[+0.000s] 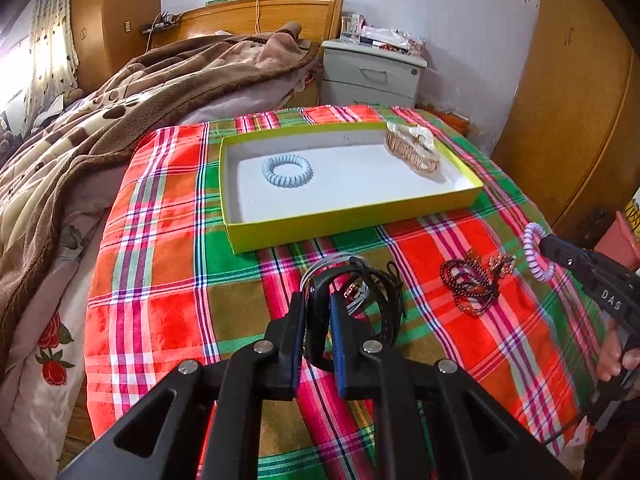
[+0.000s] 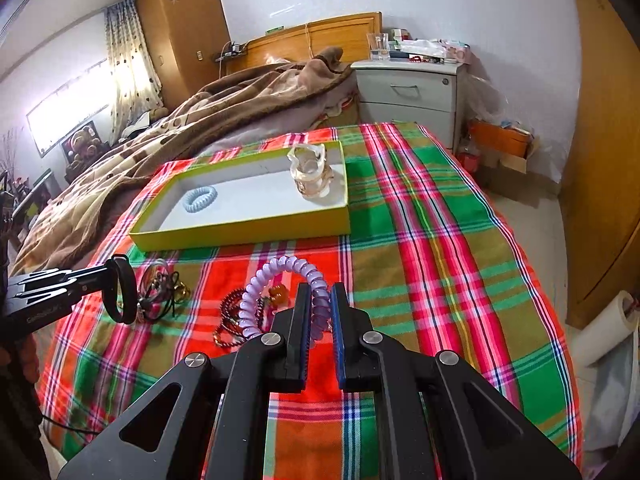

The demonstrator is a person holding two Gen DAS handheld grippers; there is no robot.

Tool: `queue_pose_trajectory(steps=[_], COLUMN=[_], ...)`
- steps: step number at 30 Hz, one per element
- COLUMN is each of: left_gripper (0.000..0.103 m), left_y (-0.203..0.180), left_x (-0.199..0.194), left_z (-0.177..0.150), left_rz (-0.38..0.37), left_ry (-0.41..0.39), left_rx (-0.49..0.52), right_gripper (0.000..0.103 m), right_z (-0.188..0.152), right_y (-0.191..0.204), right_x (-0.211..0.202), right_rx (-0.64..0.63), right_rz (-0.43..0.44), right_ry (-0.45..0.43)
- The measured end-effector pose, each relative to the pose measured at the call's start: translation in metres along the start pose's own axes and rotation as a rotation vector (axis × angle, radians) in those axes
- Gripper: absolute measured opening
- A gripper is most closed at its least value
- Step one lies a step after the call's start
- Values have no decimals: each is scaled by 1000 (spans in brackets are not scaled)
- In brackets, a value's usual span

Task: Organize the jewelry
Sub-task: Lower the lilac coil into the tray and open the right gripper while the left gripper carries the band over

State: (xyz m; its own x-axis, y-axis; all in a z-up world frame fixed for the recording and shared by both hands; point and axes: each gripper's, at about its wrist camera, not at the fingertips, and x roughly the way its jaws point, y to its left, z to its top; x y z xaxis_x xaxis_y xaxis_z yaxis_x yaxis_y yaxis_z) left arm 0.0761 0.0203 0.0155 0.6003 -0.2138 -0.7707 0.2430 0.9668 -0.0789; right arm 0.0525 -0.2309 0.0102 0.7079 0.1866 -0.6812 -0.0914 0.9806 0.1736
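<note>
Tongs on both sides are pinching jewelry: the left gripper (image 1: pixel 318 300) is clamped on a black band (image 1: pixel 316 320), the right gripper (image 2: pixel 320 300) on a lilac coil tie (image 2: pixel 280 280). Ahead of both lies the yellow tray (image 1: pixel 352 222), holding a blue coil tie (image 1: pixel 287 170) and a beige hair claw (image 1: pixel 412 148). Between the grippers, dark beads (image 1: pixel 470 286) rest on the plaid cloth (image 1: pixel 160 240), with tangled cords (image 1: pixel 380 292) just beyond the left fingertips.

Plaid cloth (image 2: pixel 420 240) soft, matt card tray (image 1: pixel 320 228), glossy plastic coil tie (image 2: pixel 276 280)
</note>
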Motion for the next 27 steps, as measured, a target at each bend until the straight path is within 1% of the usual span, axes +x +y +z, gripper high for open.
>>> queue_pose_trajectory(steps=[6, 13, 18, 21, 27], left_gripper=[13, 13, 13, 13, 13], left_y=[7, 22, 33, 40, 50], left_x=[-8, -8, -2, 3, 19], left_z=[9, 28, 46, 57, 77], left_rz=[-1, 0, 10, 1, -7], left_ry=[-25, -43, -52, -56, -50], left_rx=[-16, -48, -67, -82, -101], right_gripper=[10, 10, 10, 10, 10], right_z=[12, 41, 64, 78, 96], right_y=[8, 21, 34, 39, 46], right_x=[1, 9, 26, 42, 71], right_rx=[-17, -35, -57, -53, -45], right_rz=[10, 27, 35, 48, 56], right_ry=[-12, -30, -27, -11, 29])
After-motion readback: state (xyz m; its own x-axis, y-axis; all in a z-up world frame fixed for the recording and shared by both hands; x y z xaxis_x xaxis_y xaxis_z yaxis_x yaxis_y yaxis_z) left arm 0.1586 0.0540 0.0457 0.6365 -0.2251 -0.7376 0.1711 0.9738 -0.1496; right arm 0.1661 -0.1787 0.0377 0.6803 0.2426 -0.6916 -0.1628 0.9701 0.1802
